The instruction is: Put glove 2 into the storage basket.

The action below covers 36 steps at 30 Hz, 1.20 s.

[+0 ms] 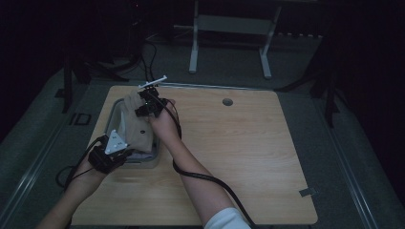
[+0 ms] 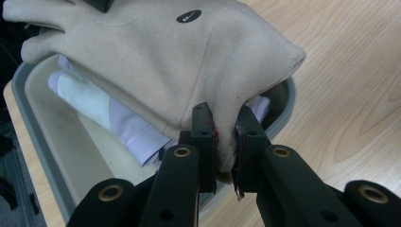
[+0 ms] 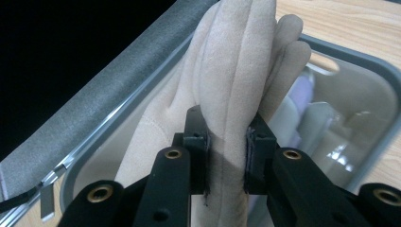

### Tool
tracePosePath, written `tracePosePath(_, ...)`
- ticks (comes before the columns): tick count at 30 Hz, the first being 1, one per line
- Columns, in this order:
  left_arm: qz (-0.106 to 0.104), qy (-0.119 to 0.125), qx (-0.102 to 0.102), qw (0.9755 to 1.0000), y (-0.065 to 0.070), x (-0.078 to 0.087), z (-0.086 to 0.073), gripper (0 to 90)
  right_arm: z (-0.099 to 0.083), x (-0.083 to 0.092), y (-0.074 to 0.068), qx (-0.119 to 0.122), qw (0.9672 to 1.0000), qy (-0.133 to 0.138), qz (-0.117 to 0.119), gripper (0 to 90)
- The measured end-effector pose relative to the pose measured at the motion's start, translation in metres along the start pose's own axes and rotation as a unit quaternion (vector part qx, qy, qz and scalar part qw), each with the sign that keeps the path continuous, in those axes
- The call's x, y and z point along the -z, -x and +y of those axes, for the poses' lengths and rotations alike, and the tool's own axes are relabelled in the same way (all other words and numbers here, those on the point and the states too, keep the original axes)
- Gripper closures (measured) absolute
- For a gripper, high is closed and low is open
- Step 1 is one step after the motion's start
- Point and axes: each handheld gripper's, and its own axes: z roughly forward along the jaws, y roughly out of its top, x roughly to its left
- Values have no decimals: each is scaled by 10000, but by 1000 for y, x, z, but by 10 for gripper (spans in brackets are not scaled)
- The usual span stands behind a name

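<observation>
Beige glove point(image 2: 156, 61) bearing 1 black oval label point(image 2: 188, 16) toward 12 o'clock; grey bin point(image 2: 33, 137) holding white-and-lilac cloth point(image 2: 113, 118); pale wood-grain counter point(image 1: 239, 143); black tools.

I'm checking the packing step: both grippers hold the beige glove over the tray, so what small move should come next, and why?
Probably lower the beige glove into the grey tray. The left gripper clamps its cuff, the right gripper its fingers, and it hangs stretched above the folded white cloth.

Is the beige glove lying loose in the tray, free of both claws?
No: the left claw pinches the beige glove's cuff above the tray.
</observation>
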Motion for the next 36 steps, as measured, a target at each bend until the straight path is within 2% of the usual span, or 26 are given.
tracePosePath(3,4,-67,35,10000,-3,-4,-4,821,1,-6,-1,10,10000,-61,5,756)
tracePosePath(5,-6,-73,158,9998,-5,-9,-8,820,2,-21,1,-25,9998,-184,6,756)
tracePosePath(10,-1,-184,229,9996,-9,-18,-15,818,-1,-41,5,3,9994,-332,-29,754)
tracePosePath(11,-25,-226,303,9993,-11,-22,-18,818,-1,-44,6,16,9994,-350,-44,752)
tracePosePath(13,-70,-238,344,9991,-12,-25,-19,816,-2,-48,11,-54,9993,-376,-8,751)
tracePosePath(19,-138,-282,345,9989,-12,-29,-18,794,-7,-51,16,-49,9991,-418,-14,740)
tracePosePath(21,-140,-262,444,9986,-12,-28,-17,747,-8,-51,18,-75,9992,-404,-24,727)
tracePosePath(23,-115,-253,486,9984,-12,-27,-16,637,-9,-51,18,-42,9993,-379,-20,706)
tracePosePath(24,-73,-236,543,9982,-13,-26,-15,637,-9,-51,18,-42,9993,-379,-20,706)
tracePosePath(26,-133,-232,599,9978,-14,-21,-12,477,-10,-47,18,34,9993,-370,-7,637)
tracePosePath(28,-36,-252,557,9981,-12,-17,-11,389,-10,-44,19,71,9993,-357,-6,569)
tracePosePath(29,-22,-217,599,9980,-11,-15,-11,347,-10,-41,19,92,9994,-329,23,545)
tracePosePath(30,-22,-217,599,9980,-11,-15,-11,291,-10,-41,19,92,9994,-329,23,545)
tracePosePath(32,-34,-162,659,9977,-11,-13,-11,268,-10,-39,19,128,9995,-298,-2,525)
tracePosePath(33,-96,-28,693,9975,-10,-7,-12,175,-11,-28,20,175,9996,-213,52,455)
tracePosePath(34,-96,-28,693,9975,-10,-7,-12,140,-12,-25,20,181,9996,-185,69,438)
tracePosePath(36,-88,196,835,9963,-10,0,-12,140,-14,-18,21,243,9996,-122,118,384)
